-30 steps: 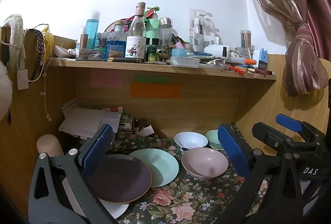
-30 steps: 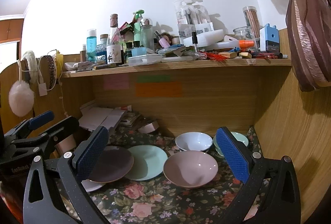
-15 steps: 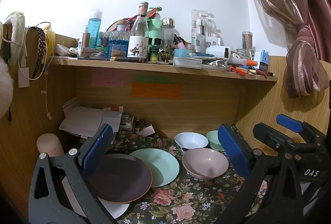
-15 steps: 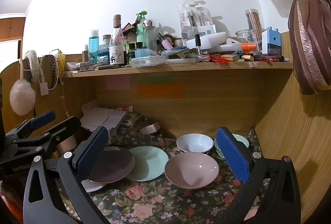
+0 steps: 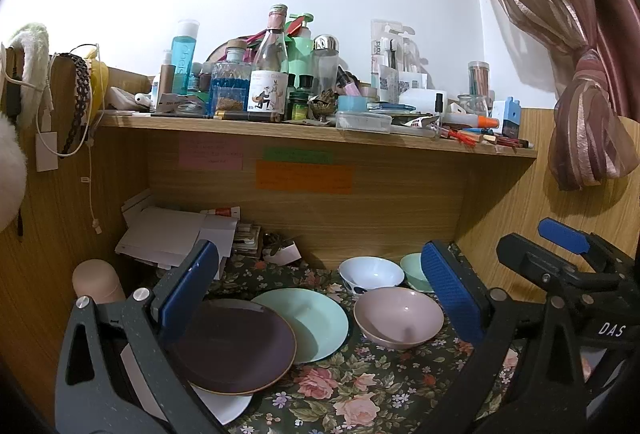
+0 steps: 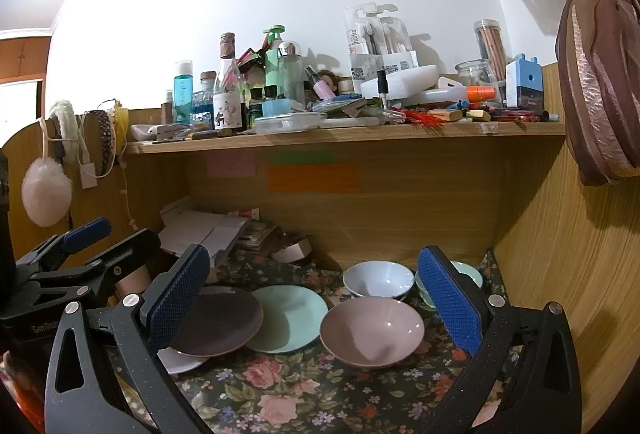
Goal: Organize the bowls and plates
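The left tongs stand spread wide and hold nothing, blue pads apart above the crockery; the right tongs are likewise spread and empty. Each pair shows in the other's view: the right tongs at 3 o'clock in the left wrist view, the left tongs at 9 o'clock in the right wrist view.

Between the pads lies the worktop, covered by a dark floral cloth. On it, at 7 o'clock in the left wrist view, a purple plate rests on a white plate and overlaps the rim of a mint plate. At 5 o'clock sits a pink bowl, with a white bowl just behind it and a small green bowl beside that.

Around them rises a wooden alcove with coloured notes on its back panel. A shelf above is crowded with bottles, jars and pencils (too many to sort out). A tied curtain hangs at 2 o'clock against a white wall.

The white plate is mostly hidden under the purple one and behind the left tongs. The green bowl is half covered by a blue pad. The writing on the notes is unreadable.
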`<state>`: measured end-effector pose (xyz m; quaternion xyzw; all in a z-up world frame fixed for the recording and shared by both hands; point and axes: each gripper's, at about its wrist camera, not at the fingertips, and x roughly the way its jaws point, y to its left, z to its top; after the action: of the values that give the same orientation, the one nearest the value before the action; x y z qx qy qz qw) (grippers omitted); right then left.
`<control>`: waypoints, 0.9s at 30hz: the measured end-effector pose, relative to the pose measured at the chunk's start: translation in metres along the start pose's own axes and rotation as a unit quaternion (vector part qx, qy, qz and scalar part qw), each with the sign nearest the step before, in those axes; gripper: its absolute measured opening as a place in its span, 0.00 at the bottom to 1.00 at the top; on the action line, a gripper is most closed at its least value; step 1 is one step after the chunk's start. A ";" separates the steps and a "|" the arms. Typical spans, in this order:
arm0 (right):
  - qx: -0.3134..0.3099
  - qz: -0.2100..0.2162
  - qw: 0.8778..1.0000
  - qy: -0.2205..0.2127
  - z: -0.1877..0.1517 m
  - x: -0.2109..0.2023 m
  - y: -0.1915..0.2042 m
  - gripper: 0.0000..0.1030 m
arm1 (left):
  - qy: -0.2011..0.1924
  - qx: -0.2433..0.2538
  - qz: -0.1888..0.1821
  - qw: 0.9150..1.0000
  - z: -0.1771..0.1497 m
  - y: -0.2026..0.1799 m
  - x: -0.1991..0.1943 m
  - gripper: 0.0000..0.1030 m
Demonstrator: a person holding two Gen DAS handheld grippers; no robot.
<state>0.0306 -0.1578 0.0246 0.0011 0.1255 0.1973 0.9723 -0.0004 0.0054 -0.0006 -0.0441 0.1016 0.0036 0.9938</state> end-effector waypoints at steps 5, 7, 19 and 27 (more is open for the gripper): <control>0.000 0.000 1.000 0.000 0.000 0.000 0.000 1.00 | 0.000 0.000 0.000 1.000 0.000 0.000 0.000 1.00; 0.001 0.001 1.000 0.002 0.000 0.001 -0.001 1.00 | 0.000 0.000 -0.001 1.000 0.000 0.000 0.000 1.00; 0.007 0.002 1.000 0.009 -0.002 0.006 -0.002 1.00 | 0.000 0.000 0.000 1.000 -0.001 0.000 0.000 1.00; 0.007 0.003 1.000 0.014 -0.003 0.012 -0.002 1.00 | 0.009 0.000 0.002 1.000 -0.004 0.001 0.009 1.00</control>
<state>0.0411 -0.1553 0.0184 0.0054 0.1405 0.1993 0.9698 0.0071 0.0063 -0.0068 -0.0444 0.1102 0.0052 0.9929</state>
